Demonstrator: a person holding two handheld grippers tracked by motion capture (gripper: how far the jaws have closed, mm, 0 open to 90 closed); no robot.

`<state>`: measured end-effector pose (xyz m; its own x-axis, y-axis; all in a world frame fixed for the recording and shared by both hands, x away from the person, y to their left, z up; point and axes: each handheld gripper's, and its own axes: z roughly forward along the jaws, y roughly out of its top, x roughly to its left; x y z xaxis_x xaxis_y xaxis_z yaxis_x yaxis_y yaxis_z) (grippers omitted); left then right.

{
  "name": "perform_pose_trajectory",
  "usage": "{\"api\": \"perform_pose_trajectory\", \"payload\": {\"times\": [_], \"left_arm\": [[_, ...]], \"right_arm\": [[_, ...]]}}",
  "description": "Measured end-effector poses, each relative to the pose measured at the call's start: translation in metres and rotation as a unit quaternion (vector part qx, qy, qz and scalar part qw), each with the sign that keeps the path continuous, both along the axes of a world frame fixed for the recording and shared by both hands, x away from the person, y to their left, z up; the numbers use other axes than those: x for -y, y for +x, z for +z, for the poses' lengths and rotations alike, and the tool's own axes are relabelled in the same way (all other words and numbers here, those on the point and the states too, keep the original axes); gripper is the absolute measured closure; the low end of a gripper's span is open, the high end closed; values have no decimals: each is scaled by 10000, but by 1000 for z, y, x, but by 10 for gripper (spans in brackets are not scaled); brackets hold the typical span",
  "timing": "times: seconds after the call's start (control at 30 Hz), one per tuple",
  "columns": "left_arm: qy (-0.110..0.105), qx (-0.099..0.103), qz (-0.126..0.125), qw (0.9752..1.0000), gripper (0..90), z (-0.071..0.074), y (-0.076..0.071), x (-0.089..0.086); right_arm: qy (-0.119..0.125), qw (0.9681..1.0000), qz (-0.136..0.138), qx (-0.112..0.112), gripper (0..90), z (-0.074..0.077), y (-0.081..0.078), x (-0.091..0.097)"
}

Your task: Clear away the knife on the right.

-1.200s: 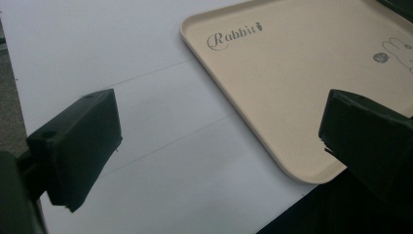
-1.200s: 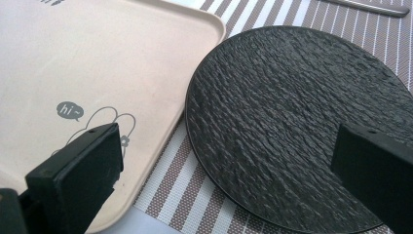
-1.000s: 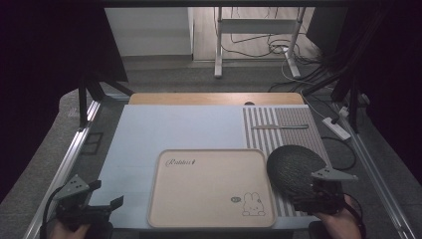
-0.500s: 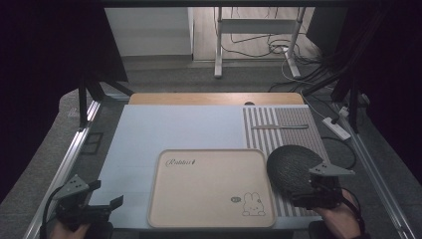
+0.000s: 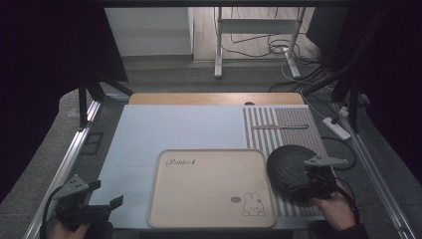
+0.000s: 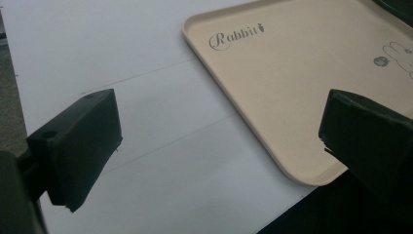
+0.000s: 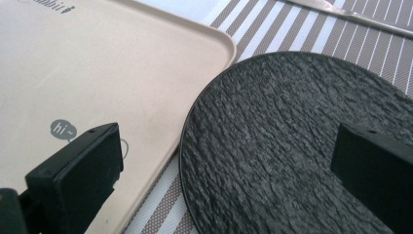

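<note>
My right gripper [image 5: 312, 185], jaws apart, straddles the black plate's [image 7: 292, 146] left rim; the beige tray [image 5: 209, 191] lies just beside, leftward. Left gripper [image 5: 102, 211] open, idle.

Left claw [image 5: 107, 206] jaws wide apart, right claw [image 5: 298, 186] likewise

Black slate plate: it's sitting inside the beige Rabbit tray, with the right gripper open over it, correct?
Not quite. The black slate plate lies on the striped mat, beside the beige Rabbit tray, as the right gripper view shows. The right gripper is open over it.
</note>
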<state>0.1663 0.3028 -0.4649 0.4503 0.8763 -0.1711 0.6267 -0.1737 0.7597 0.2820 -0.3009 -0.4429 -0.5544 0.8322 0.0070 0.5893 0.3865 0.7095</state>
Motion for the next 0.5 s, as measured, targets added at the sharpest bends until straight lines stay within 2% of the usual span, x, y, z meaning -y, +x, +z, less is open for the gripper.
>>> {"api": "perform_pose_trajectory", "payload": {"times": [0.23,0.5], "left_arm": [[-21,-10,6,10000,28,0,0,0],[-47,-30,36,10000,27,0,1,-1]], "right_arm": [[-55,10000,28,15,0,-1,6,-3],[-47,10000,-22,6,0,-2,22,-7]]}}
